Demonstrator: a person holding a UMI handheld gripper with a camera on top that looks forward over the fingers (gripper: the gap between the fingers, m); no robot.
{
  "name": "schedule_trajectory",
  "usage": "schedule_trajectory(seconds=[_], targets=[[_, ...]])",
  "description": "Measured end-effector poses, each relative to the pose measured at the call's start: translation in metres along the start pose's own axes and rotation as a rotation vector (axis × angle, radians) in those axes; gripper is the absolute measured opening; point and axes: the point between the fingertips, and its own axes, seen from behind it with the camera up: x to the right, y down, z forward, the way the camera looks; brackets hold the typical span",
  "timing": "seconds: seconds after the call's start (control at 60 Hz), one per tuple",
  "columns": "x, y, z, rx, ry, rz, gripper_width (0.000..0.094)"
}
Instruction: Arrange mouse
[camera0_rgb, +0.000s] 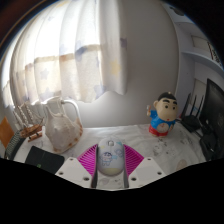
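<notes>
Magenta pads line the inner faces of the claw (110, 166), whose two fingers stand partly spread with a rounded white and grey computer mouse (110, 158) between them, the pads close against its sides, though whether both actually press on it I cannot tell. Beyond the fingers stretches a white table (128, 138), carrying a clear glass pitcher (64, 124) off to the left, a flat black rectangular object (45, 158) just beside the left finger, and a small cartoon boy figurine in a red shirt (163, 113) to the right, all before pale sheer curtains (85, 50).
</notes>
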Motion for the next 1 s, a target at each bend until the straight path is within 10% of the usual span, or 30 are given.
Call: schedule_trajectory(seconds=[0.183, 0.55, 0.7, 0.8, 1.0], targets=[[-0.135, -0.027, -0.038, 0.029, -0.159, -0.004, 0.0353], [-0.318, 0.111, 0.011, -0.108, -0.259, -0.086, 0.0361], [-0.335, 0.149, 0.023, -0.157, -0.258, -0.131, 0.0511], [-0.333, 0.146, 0.017, -0.156, -0.256, -0.161, 0.0869], [-0.291, 0.098, -0.05, -0.178, -0.248, -0.15, 0.0846]])
